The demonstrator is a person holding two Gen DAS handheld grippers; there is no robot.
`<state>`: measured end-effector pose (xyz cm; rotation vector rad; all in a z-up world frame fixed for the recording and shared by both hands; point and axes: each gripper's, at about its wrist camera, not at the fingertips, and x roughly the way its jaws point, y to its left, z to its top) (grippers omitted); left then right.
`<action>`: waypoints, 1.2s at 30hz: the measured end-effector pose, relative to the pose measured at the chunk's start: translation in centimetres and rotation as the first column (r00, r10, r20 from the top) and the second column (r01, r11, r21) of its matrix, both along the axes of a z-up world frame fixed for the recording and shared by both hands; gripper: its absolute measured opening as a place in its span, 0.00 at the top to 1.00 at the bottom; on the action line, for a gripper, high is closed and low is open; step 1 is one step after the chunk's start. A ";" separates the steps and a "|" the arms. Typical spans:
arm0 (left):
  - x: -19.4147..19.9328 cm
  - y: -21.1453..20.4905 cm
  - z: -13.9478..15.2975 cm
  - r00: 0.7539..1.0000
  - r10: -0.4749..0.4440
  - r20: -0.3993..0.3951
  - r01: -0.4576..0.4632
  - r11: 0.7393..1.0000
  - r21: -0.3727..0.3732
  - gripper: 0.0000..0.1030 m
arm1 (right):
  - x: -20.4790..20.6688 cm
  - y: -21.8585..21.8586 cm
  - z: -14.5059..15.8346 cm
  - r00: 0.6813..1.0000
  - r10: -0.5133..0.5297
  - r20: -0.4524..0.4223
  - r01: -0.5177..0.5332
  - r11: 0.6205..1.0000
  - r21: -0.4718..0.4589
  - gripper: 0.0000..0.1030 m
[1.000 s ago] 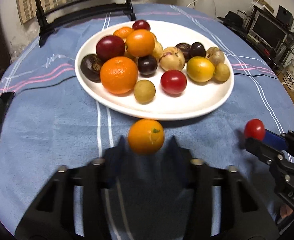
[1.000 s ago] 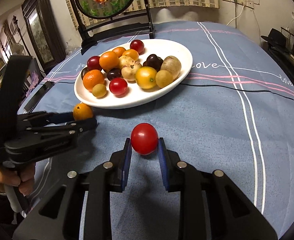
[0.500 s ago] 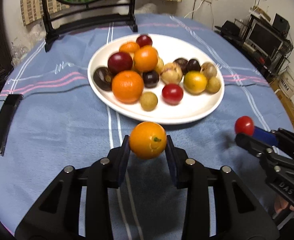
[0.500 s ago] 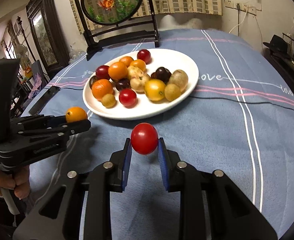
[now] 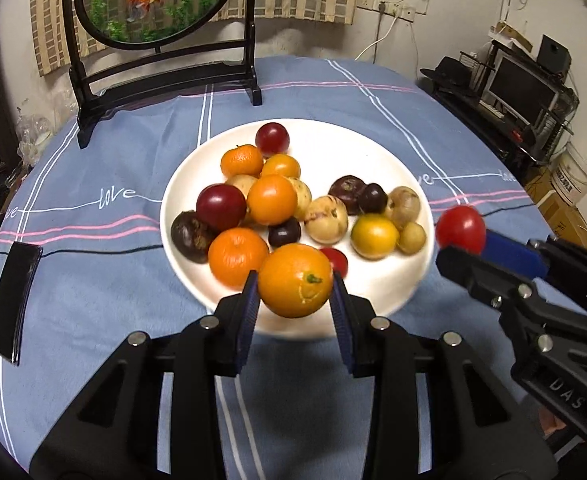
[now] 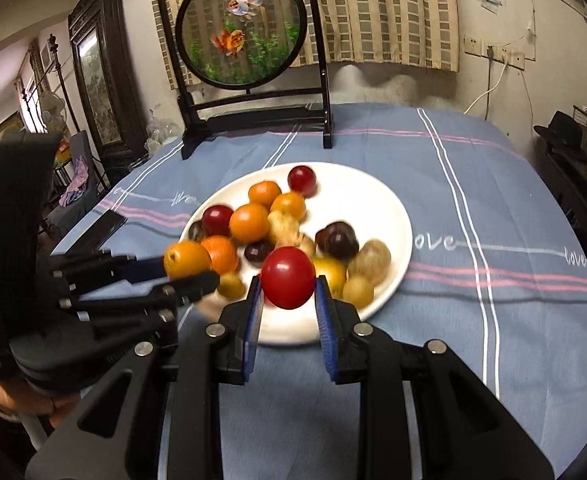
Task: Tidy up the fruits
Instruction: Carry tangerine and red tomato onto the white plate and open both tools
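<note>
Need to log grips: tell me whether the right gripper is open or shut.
Shut: the right gripper has both pads pressed against the red fruit.

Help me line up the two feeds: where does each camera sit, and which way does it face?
Left wrist: on the left gripper, looking down its fingers at the orange and plate; right gripper at right.
Right wrist: on the right gripper, facing the tomato; left gripper and a hand at left.
Both show plate, screen.
</note>
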<state>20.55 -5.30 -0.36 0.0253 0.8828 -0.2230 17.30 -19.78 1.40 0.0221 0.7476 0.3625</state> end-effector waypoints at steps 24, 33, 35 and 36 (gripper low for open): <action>6.2 -2.5 -3.1 0.997 0.035 -0.067 -0.035 0.999 0.004 0.59 | 9.0 1.0 -3.0 0.994 -0.007 -0.105 0.011 0.999 0.035 0.55; 5.0 -2.7 -2.0 0.998 0.036 -0.054 -0.036 0.999 0.011 0.37 | 7.4 0.0 -1.9 0.997 -0.051 -0.062 0.053 0.998 0.041 0.48; 4.5 -2.5 -1.4 0.998 0.050 -0.044 -0.049 0.999 0.020 0.26 | 6.6 -0.4 -1.4 0.997 -0.067 -0.041 0.069 0.997 0.043 0.48; 4.3 -2.4 -1.2 0.997 0.061 -0.037 -0.060 0.998 0.026 0.22 | 6.4 -0.5 -1.2 0.997 -0.070 -0.035 0.072 0.996 0.043 0.48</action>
